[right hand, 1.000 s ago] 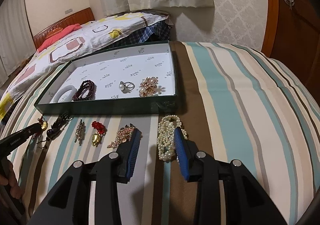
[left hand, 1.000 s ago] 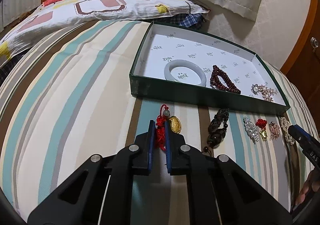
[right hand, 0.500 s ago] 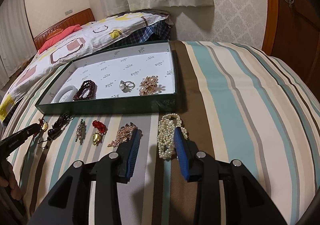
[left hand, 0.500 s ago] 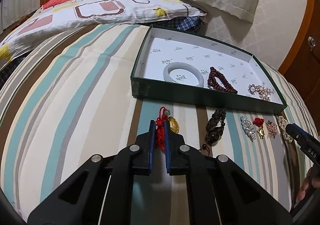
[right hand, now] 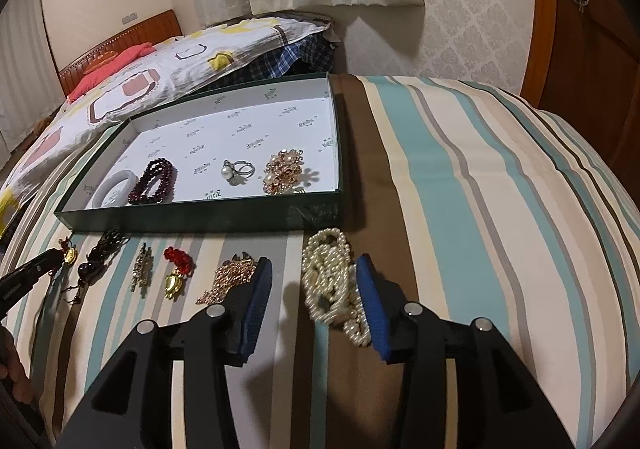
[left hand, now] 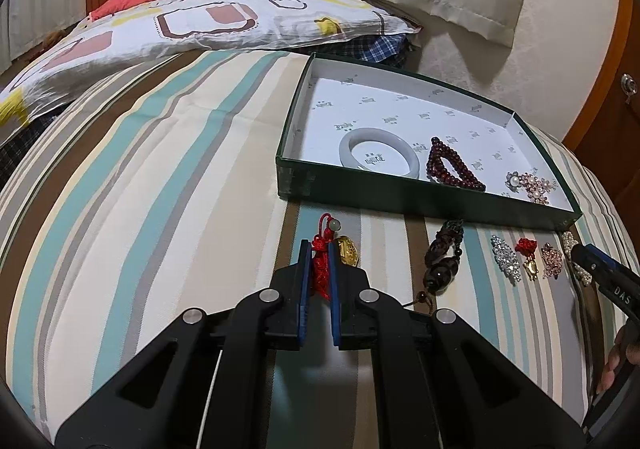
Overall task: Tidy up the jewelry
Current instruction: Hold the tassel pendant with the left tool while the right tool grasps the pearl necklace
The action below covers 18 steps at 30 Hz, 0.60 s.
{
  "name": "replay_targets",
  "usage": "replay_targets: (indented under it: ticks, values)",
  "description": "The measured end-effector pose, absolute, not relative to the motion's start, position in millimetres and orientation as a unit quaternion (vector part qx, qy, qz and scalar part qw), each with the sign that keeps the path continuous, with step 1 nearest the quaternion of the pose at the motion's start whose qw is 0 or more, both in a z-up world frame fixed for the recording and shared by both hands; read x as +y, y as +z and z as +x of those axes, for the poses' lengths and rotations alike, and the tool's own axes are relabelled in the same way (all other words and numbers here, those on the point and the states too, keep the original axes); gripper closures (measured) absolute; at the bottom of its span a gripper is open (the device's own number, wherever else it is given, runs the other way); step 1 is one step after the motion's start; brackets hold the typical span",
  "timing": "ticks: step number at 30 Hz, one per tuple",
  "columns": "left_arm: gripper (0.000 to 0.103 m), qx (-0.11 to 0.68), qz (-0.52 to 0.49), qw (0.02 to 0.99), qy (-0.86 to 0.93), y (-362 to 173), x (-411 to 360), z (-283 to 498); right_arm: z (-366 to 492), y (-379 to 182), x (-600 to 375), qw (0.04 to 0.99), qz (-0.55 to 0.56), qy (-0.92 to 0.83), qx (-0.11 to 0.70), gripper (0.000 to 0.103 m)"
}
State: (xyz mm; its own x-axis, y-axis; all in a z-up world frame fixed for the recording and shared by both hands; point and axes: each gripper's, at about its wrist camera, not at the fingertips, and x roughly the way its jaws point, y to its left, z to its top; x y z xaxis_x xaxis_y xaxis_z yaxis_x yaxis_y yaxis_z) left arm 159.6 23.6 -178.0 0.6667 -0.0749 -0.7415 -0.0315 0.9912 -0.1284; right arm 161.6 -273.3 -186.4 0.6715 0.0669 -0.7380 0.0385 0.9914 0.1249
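Clamping the red knotted cord of a gold charm low in the frame, the left gripper has its jaws pressed together on the cord, probably because the cord is easier to pinch than the charm itself. The right gripper straddles a pearl necklace at centre; its jaws are opening, the pearls between them and resting against the right-hand pad. Behind the row of loose pieces on the striped bed, the green box already holds a bangle, dark red beads, a ring and a brooch, seemingly the destination.
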Motion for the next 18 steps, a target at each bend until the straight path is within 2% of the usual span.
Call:
replay_targets:
  ticks: [10, 11, 13, 18]
  values:
    - [0.095, 0.408, -0.067, 0.911, -0.009, -178.1, 25.8, 160.6, 169.1, -194.2, -277.5, 0.9, 0.07, 0.01, 0.43, 0.057]
    - [0.095, 0.408, -0.067, 0.911, -0.008, -178.2, 25.7, 160.8, 168.5, -194.4, -277.5, 0.9, 0.07, 0.01, 0.43, 0.059]
    - [0.094, 0.408, -0.067, 0.911, -0.009, -177.9, 25.3, 160.6, 167.3, -194.5, -277.0, 0.9, 0.066, 0.012, 0.431, 0.071]
    - [0.095, 0.405, -0.067, 0.912, -0.013, -175.6, 22.6, 160.2, 160.7, -190.0, -275.8, 0.905, 0.061, 0.016, 0.42, 0.082]
